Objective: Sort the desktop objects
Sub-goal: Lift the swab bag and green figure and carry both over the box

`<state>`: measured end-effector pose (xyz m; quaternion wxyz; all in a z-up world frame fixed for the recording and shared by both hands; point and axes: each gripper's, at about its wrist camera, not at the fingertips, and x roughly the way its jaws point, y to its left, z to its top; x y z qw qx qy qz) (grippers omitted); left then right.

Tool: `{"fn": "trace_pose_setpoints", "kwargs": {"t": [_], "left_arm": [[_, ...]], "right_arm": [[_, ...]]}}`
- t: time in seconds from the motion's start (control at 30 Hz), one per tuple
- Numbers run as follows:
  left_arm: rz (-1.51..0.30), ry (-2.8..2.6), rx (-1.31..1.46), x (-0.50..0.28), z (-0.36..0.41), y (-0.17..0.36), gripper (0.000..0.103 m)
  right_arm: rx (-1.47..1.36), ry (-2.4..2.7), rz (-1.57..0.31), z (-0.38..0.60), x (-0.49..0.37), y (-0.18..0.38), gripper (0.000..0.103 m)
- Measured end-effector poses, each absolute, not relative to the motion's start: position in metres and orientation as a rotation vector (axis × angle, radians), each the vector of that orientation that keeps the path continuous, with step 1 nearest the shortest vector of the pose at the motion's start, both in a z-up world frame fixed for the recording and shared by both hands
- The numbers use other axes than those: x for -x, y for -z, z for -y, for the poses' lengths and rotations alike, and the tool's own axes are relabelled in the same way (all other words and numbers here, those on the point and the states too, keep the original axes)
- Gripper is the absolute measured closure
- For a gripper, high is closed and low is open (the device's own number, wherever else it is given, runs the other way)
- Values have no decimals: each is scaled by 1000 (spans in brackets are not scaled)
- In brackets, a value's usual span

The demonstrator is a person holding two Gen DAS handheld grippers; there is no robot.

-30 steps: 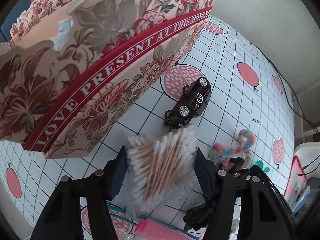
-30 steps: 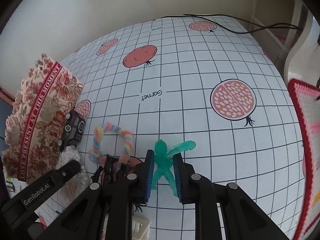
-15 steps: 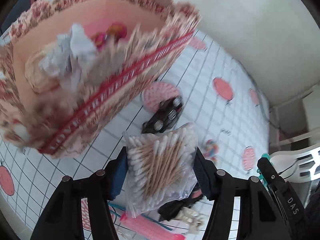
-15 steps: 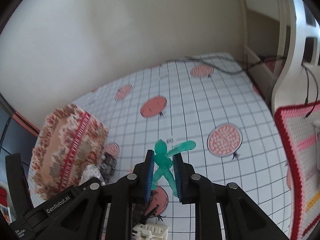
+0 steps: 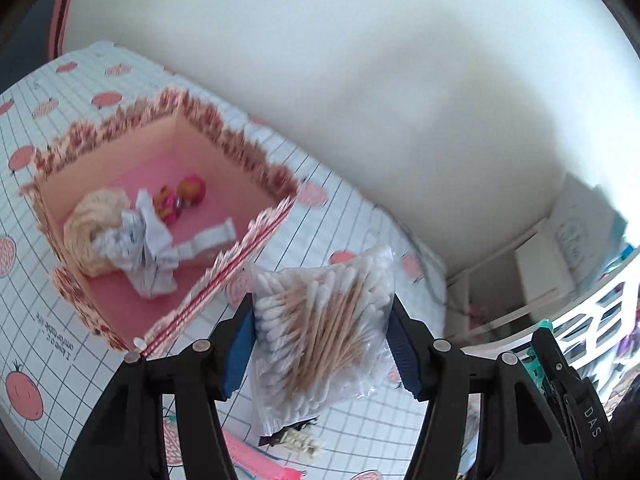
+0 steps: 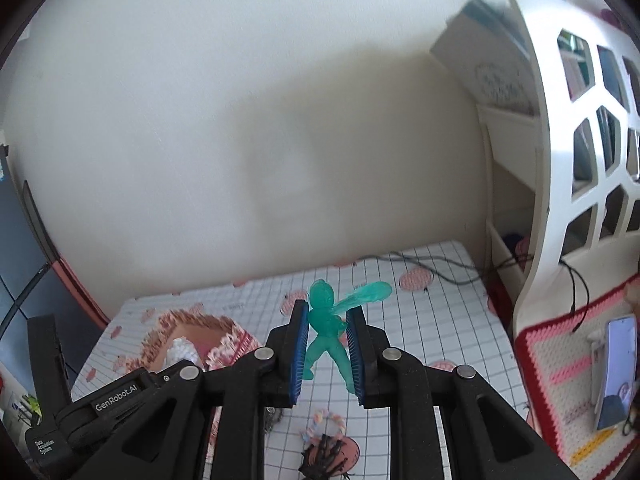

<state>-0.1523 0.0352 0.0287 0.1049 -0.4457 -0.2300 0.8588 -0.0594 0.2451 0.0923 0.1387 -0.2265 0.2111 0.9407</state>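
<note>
Cotton-swab bag (image 5: 324, 320) clamped in left gripper (image 5: 322, 344) above grid-cloth worktop (image 5: 348, 216); right gripper (image 6: 327, 354) pinches green figure (image 6: 328, 328), jaws narrow.

I see the box (image 5: 160, 216) near the table's (image 5: 60, 320) back-left corner, against the wall; crumpled paper (image 5: 140, 248) lies in it.

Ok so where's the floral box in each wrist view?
Left wrist: floral box left of centre, open, beside the swab bag.
Right wrist: box lower left, behind the left tool's body.
Shared landmark: the gridded cloth with pink fruit prints under it.
</note>
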Motion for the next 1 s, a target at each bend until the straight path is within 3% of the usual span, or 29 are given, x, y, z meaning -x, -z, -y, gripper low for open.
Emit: {"fn": "trace_pose_setpoints", "kwargs": {"t": [0.4, 1.0], "left_arm": [[694, -2532, 1205, 146, -14, -56, 40], [926, -2625, 1182, 154, 99, -56, 40]], "right_arm": [[639, -2784, -631, -233, 65, -100, 82], [806, -2929, -559, -160, 122, -78, 82]]}}
